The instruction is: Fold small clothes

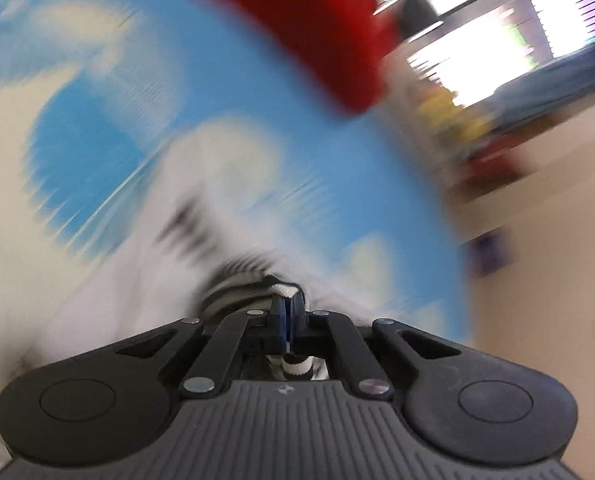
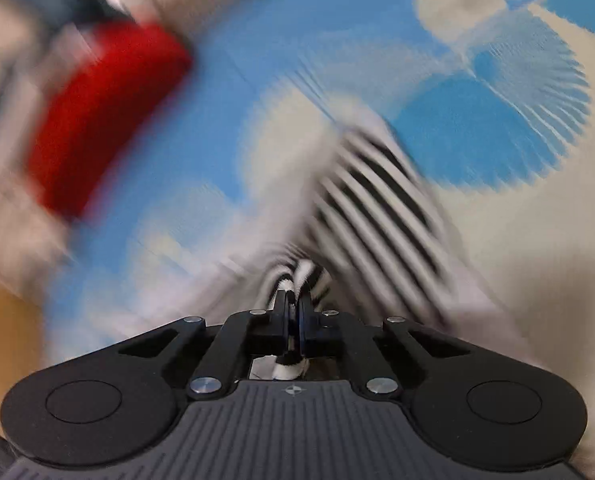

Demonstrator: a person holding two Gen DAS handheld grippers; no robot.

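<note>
A small black-and-white striped garment (image 2: 381, 192) is held in the air over a blue sheet with white clouds (image 2: 257, 60). My right gripper (image 2: 293, 300) is shut on its striped edge. My left gripper (image 1: 287, 300) is shut on another striped edge of the same garment (image 1: 233, 276), whose white cloth trails off to the left. Both views are heavily motion-blurred, so the garment's shape and folds are unclear.
A red folded item (image 1: 317, 24) lies on the cloud sheet (image 1: 145, 92) at the far side; it also shows in the right wrist view (image 2: 101, 116). Beyond the sheet's right edge are bright windows (image 1: 497, 40), blurred clutter and a pale floor (image 1: 557, 240).
</note>
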